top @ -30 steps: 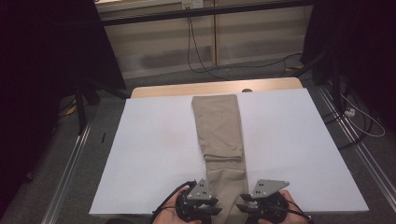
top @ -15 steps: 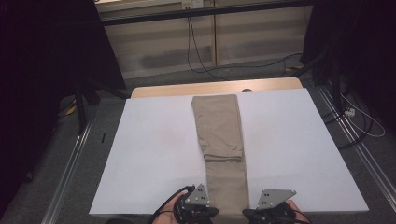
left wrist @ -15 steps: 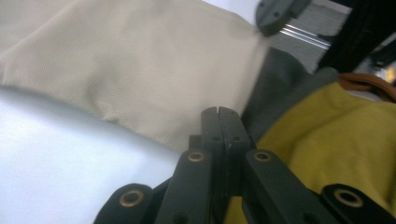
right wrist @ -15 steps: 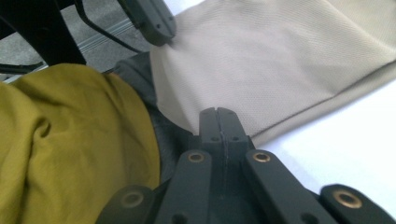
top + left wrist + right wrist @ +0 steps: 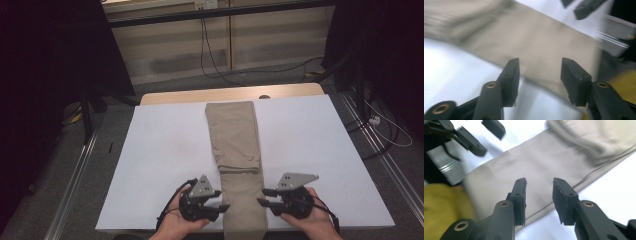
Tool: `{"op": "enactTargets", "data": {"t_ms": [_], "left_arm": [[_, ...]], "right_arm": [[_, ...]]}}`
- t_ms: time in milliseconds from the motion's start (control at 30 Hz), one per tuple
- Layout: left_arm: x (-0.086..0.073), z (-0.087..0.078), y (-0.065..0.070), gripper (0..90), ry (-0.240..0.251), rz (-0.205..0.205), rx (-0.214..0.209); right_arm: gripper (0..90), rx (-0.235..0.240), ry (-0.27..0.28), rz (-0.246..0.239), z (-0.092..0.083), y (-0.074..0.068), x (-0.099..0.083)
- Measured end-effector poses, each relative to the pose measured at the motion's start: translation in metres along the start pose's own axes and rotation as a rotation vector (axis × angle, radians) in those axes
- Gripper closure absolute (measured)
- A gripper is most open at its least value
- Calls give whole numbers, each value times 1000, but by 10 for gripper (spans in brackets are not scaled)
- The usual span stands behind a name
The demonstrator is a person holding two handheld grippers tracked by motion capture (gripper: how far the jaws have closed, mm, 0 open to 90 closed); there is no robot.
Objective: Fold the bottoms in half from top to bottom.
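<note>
Trousers [image 5: 239,165], khaki and already folded lengthwise into one long strip, lie between my two grippers at the near edge of the table. My left gripper [image 5: 222,206] sits at the strip's 9 o'clock side, my right gripper [image 5: 261,202] at its 3 o'clock side, both pointing inward at the cloth. Both sets of jaws have just been opening and now stand apart with nothing clamped: in the left gripper view the fabric [image 5: 536,47] lies beyond the gap, and in the right gripper view the cloth [image 5: 541,157] likewise lies past the pads, untouched. Outward toward 12 o'clock, the far end is doubled back on itself, its folded edge [image 5: 241,169] lying across the strip about midway. All this rests on the white sheet [image 5: 165,165] covering the table. I judge the first fold done; the near end, which hangs over the table's 6 o'clock edge, is left to bring up.
</note>
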State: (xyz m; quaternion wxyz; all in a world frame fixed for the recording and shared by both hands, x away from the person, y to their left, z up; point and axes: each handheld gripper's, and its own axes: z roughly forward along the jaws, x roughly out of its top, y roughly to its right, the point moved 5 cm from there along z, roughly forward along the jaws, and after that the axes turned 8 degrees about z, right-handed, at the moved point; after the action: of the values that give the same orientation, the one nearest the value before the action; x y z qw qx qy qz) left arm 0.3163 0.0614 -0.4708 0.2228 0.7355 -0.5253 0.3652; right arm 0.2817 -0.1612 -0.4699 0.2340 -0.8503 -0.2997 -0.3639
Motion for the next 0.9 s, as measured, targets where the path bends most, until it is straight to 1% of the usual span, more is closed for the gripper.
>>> {"op": "enactTargets", "data": {"t_ms": [33,67,100,133,167,200,233,267,333,367,400,433,467,500,533,567,667,700,733,767,833,867,900], "left_arm": [[2,2,-10,453,6,-8,24],[2,4,-19,434,4,-8,44],[4,6,-28,429,15,-41,62],[5,10,-38,419,16,-67,66],[6,12,-43,417,15,-74,75],[8,16,-52,417,17,-88,90],[9,19,-57,419,16,-93,104],[11,23,-64,425,22,-87,126],[14,29,-72,440,30,-74,134],[17,30,-74,453,39,-58,140],[21,30,-76,469,50,-29,146],[23,31,-77,505,67,-22,145],[27,31,-79,532,87,-14,144],[28,32,-80,557,95,-6,145],[29,34,-81,560,106,4,125],[27,37,-81,574,91,12,123],[19,46,-81,568,50,51,87],[18,47,-80,520,44,51,74],[17,48,-80,511,28,55,77],[16,48,-80,511,29,52,72],[16,49,-79,534,24,54,79],[15,47,-77,557,8,52,75],[16,46,-76,587,9,46,75]], "right_arm": [[624,-11,10,2,5,10,7],[619,-19,13,1,9,17,13],[621,-29,13,-7,12,22,17],[615,-52,15,-15,16,28,23],[607,-57,25,-9,21,36,30],[608,-60,27,-11,25,39,34],[607,-81,32,-26,30,46,40],[603,-85,33,-28,34,49,44],[599,-91,31,-38,44,56,51],[600,-89,30,-44,50,59,54],[608,-75,30,-45,54,60,55],[615,-69,27,-44,58,60,54],[621,-71,18,-51,60,59,53],[639,-71,4,-65,62,58,51],[639,-73,1,-73,62,57,50],[651,-82,0,-83,63,57,49],[636,-78,-1,-97,65,56,45],[626,-80,3,-107,65,56,44],[625,-79,5,-109,66,56,43],[619,-83,5,-112,65,56,44],[567,-89,10,-124,64,56,45],[561,-92,13,-121,63,56,45],[561,-104,16,-127,61,56,46]]}}
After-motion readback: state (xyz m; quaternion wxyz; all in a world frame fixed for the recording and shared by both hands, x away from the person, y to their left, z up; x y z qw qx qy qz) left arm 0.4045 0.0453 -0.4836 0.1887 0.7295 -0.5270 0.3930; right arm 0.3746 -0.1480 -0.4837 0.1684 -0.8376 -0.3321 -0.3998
